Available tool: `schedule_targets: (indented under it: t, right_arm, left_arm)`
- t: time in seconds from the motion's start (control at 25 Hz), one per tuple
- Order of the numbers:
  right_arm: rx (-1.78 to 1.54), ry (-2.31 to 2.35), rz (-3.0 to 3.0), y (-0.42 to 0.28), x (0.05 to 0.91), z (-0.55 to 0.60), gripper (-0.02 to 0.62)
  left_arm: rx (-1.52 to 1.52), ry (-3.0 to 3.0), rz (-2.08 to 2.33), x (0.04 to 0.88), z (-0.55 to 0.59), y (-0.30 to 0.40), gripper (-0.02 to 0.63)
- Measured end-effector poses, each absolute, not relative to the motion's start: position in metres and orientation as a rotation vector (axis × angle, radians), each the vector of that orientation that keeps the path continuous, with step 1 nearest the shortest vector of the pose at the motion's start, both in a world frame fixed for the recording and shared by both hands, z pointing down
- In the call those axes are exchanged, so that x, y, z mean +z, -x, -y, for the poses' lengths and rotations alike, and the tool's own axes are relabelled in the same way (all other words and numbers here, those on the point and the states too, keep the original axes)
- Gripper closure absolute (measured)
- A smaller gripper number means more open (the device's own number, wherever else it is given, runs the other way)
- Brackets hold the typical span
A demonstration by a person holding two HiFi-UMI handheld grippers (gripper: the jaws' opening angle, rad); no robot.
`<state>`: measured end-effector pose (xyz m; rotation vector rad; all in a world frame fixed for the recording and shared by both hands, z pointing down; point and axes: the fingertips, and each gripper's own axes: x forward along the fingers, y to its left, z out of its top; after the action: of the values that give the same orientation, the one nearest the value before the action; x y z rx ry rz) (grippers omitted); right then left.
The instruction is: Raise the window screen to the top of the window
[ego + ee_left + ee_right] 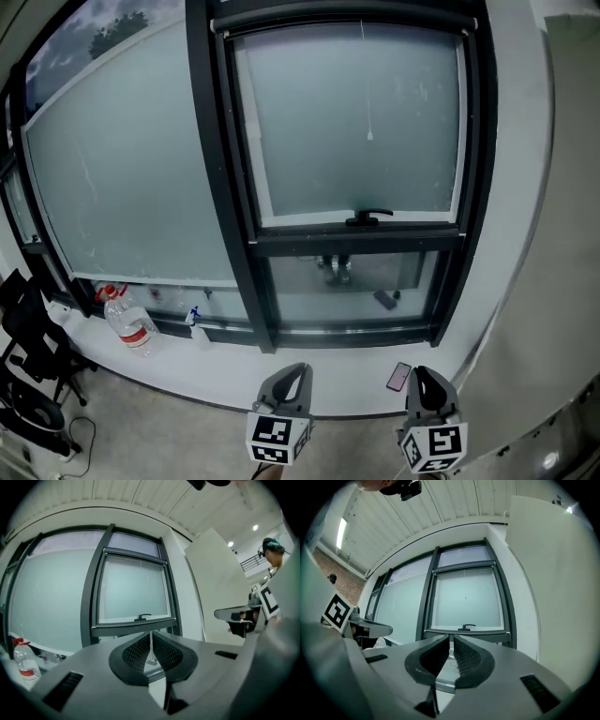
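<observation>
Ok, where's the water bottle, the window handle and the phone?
water bottle (131,328), head view, on its clear body below the red cap.
window handle (368,218), head view, on the middle of the black lever.
phone (399,376), head view, on its face as it lies on the sill.

Window screen looks matt, perhaps fine mesh; frame dark smooth metal; bottle clear plastic.

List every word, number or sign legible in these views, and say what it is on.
No text can be read in any view.
Plastic bottle: red label, print too small to read.
Left marker cube and right marker cube: black-and-white square patterns only, no letters or digits.
</observation>
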<state>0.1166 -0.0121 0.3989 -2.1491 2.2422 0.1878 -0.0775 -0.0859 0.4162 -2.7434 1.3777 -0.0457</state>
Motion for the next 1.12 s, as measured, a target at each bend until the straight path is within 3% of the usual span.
schedule_targets:
  t: [0.52,1.12]
  right_arm:
    - [0.087,2.111,-2.226,-0.029,0.412,-0.044,0.591]
    - [0.118,2.086,-2.248,-0.025,0.406,-0.078,0.591]
  left_arm:
    - [-0.003,2.820,-1.349,0.435,0.035,0.126,0.584]
    - [-0.065,2.760,-1.302,0.435,-0.008,0.122,0.584]
